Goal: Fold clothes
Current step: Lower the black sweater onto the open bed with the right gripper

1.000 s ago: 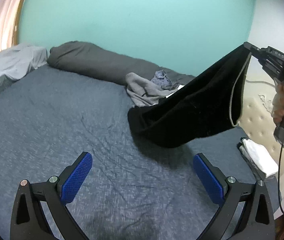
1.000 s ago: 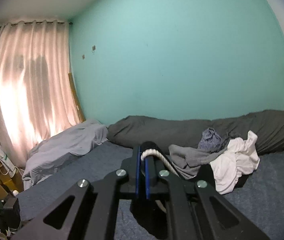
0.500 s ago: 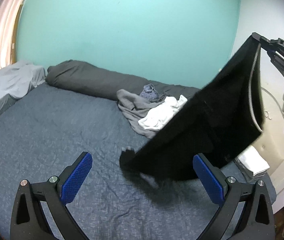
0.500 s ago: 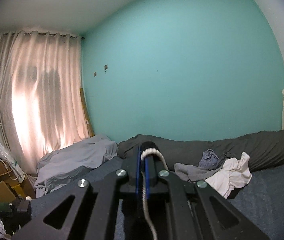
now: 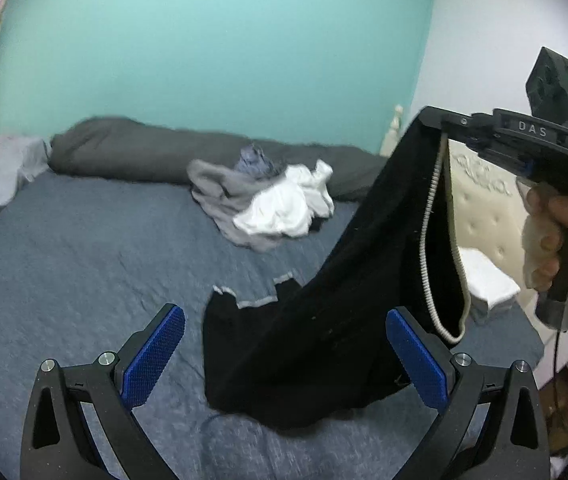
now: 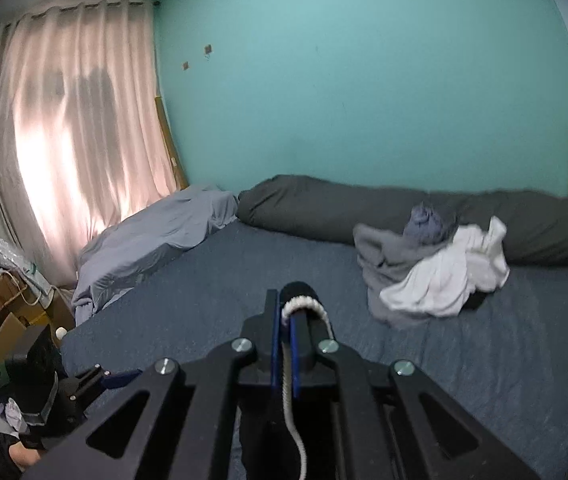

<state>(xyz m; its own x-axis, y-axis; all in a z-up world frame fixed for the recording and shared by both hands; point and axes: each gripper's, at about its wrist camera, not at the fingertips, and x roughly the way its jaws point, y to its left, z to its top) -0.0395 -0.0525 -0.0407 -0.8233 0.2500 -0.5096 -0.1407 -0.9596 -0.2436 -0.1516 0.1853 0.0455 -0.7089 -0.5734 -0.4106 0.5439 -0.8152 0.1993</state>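
Above the blue bed (image 5: pixel 64 280), the right hand-held gripper (image 5: pixel 437 126) pinches a soft, limp black garment (image 5: pixel 323 320) by its corded waistband; left hand-held gripper (image 5: pixel 284 356) gapes wide, empty, near its free hem

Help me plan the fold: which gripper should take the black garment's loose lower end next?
Left. The left gripper is open and empty right at the black garment drooping onto the bed; the right gripper is shut on its top edge.
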